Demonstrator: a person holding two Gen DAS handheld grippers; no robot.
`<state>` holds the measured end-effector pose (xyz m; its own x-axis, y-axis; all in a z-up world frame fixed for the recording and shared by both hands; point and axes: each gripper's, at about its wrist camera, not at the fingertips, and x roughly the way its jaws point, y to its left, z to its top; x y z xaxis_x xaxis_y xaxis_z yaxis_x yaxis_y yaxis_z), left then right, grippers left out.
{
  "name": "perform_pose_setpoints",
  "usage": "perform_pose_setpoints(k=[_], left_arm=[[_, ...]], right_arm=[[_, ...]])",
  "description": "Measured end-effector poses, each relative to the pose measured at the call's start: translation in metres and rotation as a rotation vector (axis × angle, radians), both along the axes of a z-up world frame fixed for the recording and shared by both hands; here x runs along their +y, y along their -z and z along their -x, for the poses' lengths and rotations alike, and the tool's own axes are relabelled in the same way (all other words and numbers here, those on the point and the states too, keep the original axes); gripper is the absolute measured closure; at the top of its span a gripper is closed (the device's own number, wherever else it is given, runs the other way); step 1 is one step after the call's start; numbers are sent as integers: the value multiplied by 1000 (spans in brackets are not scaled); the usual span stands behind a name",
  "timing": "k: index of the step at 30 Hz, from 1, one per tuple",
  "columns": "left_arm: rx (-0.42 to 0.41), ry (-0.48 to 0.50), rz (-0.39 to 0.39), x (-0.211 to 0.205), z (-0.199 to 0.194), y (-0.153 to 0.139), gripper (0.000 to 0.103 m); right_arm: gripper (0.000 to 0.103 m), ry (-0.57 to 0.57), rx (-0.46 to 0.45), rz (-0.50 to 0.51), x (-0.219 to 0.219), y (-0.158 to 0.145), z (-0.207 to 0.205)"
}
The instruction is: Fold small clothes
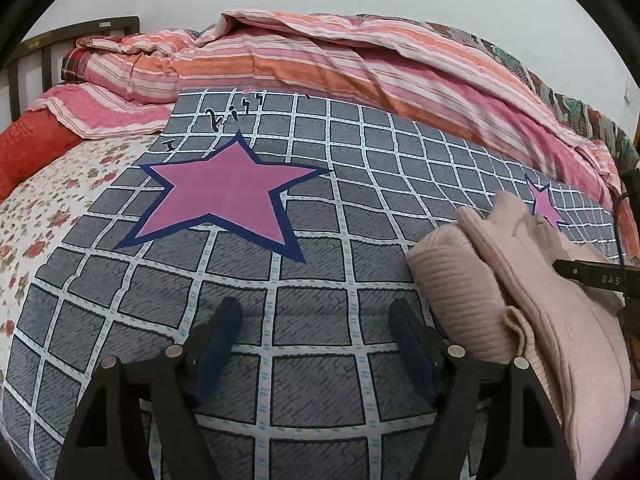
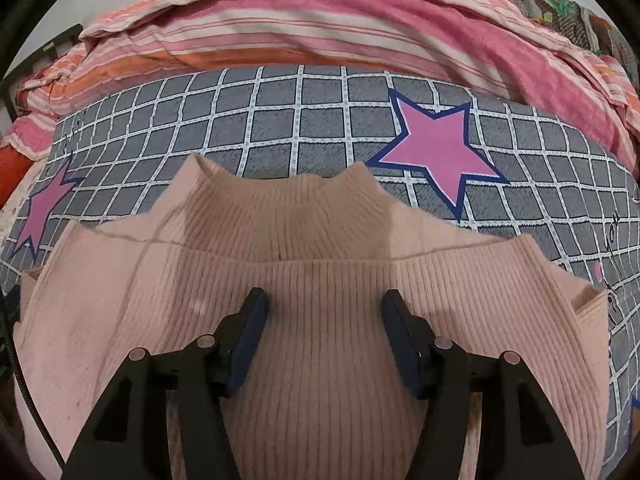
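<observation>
A pale pink ribbed knit sweater point(image 2: 320, 280) lies folded on a grey checked bed sheet point(image 2: 280, 120) with pink stars. In the right wrist view my right gripper point(image 2: 324, 300) hovers over the sweater's middle, open, with no cloth pinched between its dark blue pads point(image 2: 250, 336). In the left wrist view the same sweater point(image 1: 500, 292) sits at the right as a thick folded bundle. My left gripper point(image 1: 316, 312) stands open over bare sheet to the sweater's left, holding nothing. A black finger of the right gripper point(image 1: 592, 276) reaches in over the sweater from the right edge.
A striped pink and orange quilt point(image 1: 320, 60) is heaped along the far side of the bed. A floral sheet point(image 1: 60, 208) and a red pillow point(image 1: 28, 152) lie at the left, beside a dark wooden headboard point(image 1: 60, 44). A large pink star point(image 1: 224, 196) marks the sheet ahead.
</observation>
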<state>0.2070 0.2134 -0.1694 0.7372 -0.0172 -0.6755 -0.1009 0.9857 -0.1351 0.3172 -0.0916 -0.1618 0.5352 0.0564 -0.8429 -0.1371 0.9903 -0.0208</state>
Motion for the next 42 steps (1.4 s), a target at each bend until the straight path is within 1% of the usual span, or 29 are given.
perform_pose_setpoints(k=[3,8,13,16,18,21,24,26,27,31,35,37,40,42], left_arm=[[-3,6,9,1,1,0,30],[-4,17,34,4,3,0,30],[-4,31,59,5,5,-1,29],[-10,44,122,9,11,-5,29],[-12,62,148,9,19,-6,28],[-19,84,193,4,39,-12,28],[-25,112,263,-4,61,-19,28],[-20,138,324,-10,75,-21,28],[-20,145,340,-13,81,-21,28],[-4,175,381,-32,106,-18,28],[19,193,453,-49,127,-6,28],[23,206,487,-59,135,-1,28],[34,209,493,-75,138,5,28],[33,199,489,-85,135,6,28]], right_arm=[[44,12,4,7,0,-3,11],[44,11,-43,42,4,-13,42],[45,4,-51,17,-1,-24,74],[45,-4,-56,10,-5,-25,93],[44,-12,-63,10,-7,-25,103],[45,-28,-84,5,-10,-26,120],[44,-55,-115,23,-10,-26,137],[44,-70,-133,38,-9,-25,148],[44,-75,-137,40,-10,-24,151],[45,-98,-121,31,-12,-13,169],[45,-131,-146,52,-13,-9,194],[45,-150,-143,35,-17,-10,206],[45,-187,-149,-8,-29,-17,222],[45,-182,-161,-50,-45,-25,229]])
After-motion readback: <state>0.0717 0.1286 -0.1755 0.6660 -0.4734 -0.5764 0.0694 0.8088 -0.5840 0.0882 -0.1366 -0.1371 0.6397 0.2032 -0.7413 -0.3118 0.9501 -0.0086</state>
